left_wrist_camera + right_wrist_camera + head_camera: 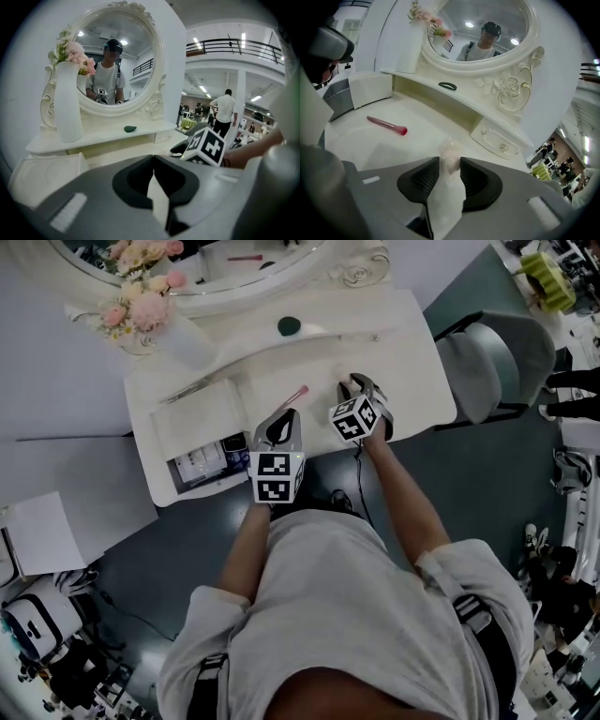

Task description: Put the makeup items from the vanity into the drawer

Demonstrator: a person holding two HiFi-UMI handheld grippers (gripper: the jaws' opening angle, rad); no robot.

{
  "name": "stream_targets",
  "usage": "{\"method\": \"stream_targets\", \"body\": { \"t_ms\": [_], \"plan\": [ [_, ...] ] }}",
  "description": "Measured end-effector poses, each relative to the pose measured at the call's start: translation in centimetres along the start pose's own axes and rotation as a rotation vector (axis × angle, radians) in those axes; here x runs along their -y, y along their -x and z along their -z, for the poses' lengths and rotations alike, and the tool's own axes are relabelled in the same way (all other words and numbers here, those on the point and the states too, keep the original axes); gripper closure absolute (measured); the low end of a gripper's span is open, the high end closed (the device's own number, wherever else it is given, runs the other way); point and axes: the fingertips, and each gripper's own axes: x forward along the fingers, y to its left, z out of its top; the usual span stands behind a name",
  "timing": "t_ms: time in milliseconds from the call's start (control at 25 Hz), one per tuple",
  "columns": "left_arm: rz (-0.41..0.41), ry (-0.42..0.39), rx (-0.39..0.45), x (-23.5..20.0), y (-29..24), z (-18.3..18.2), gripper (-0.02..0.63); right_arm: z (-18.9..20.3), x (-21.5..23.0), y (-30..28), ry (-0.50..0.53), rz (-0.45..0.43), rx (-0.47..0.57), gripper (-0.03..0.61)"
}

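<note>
A small clear, pale pink item (449,149) stands on the white vanity top (370,145), between the tips of my right gripper (450,161), whose jaws stand apart with a gap at the pads. A pink makeup brush (386,125) lies to its left, also seen as the pink brush (295,396) between both grippers. A dark green item (288,326) rests on the upper shelf. My left gripper (284,420) hovers over the front edge by the open drawer (173,488), its jaws shut on nothing (153,158).
The round mirror (112,61) and a white vase of pink flowers (150,320) stand at the back. A small knobbed drawer (494,139) sits under the shelf at the right. A grey chair (497,362) stands right of the vanity. Several items lie in the open drawer.
</note>
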Motion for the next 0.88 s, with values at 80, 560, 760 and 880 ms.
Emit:
{"method": "stream_targets", "body": {
  "t_ms": [80,560,760,880],
  "plan": [
    [-0.009,0.002,-0.005,-0.1,0.1,0.2,0.611,-0.3,0.1,0.0,0.001,-0.005,0.013,0.440],
    [-0.117,0.035,0.042,-0.6,2.2,-0.6,0.611,-5.5,-1.2,4.7,-0.071,-0.096,0.206,0.451],
    [-0.180,0.079,0.068,-1.2,3.7,-0.7,0.611,-7.9,-2.8,8.0,-0.162,-0.220,0.302,0.454],
    [-0.218,0.118,0.083,-1.9,4.7,-0.6,0.611,-9.3,-4.6,10.3,-0.248,-0.323,0.348,0.454]
  ]
}}
